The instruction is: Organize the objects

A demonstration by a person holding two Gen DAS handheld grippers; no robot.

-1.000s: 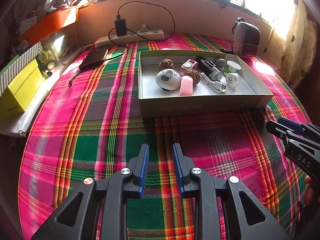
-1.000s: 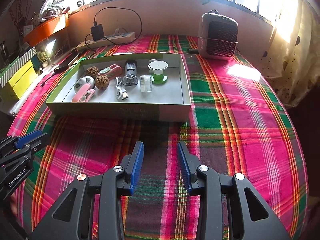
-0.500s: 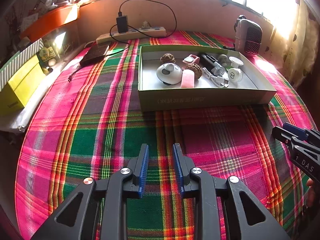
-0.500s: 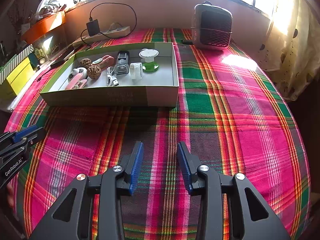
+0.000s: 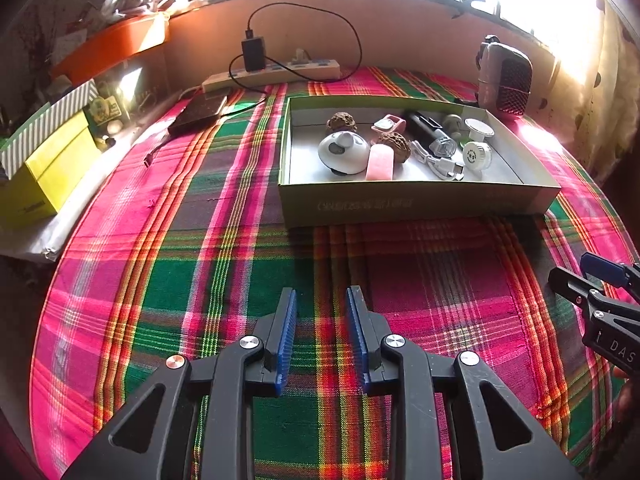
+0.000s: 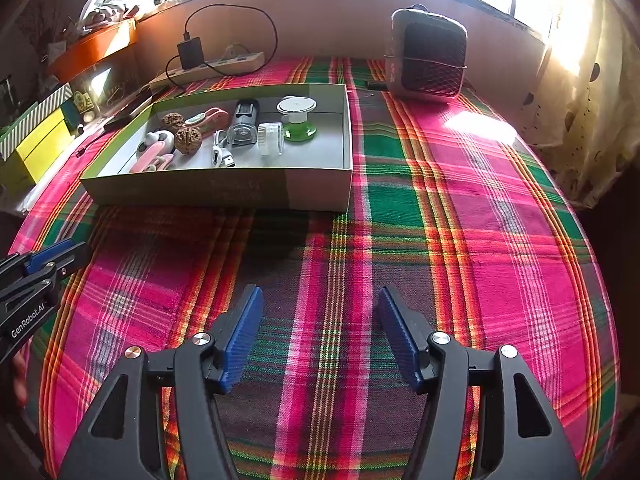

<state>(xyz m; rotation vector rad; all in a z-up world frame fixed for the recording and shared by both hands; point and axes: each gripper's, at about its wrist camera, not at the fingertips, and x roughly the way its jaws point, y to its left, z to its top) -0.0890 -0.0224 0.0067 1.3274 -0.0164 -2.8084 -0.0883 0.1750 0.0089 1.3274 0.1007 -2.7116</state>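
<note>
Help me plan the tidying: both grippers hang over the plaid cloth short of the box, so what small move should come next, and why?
Probably ease the right gripper forward toward the green box. Its jaws have just been opening and hold nothing, as if readying for a pick; the small items, like the white USB cable, all lie inside the box, beyond its fingertips.

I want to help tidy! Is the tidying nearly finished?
Looks nearly finished: the small things, like the walnuts and cable, already lie in the box. Both tongs, left and right, are empty; the right has just opened wide. Nothing loose shows on the cloth.
</note>
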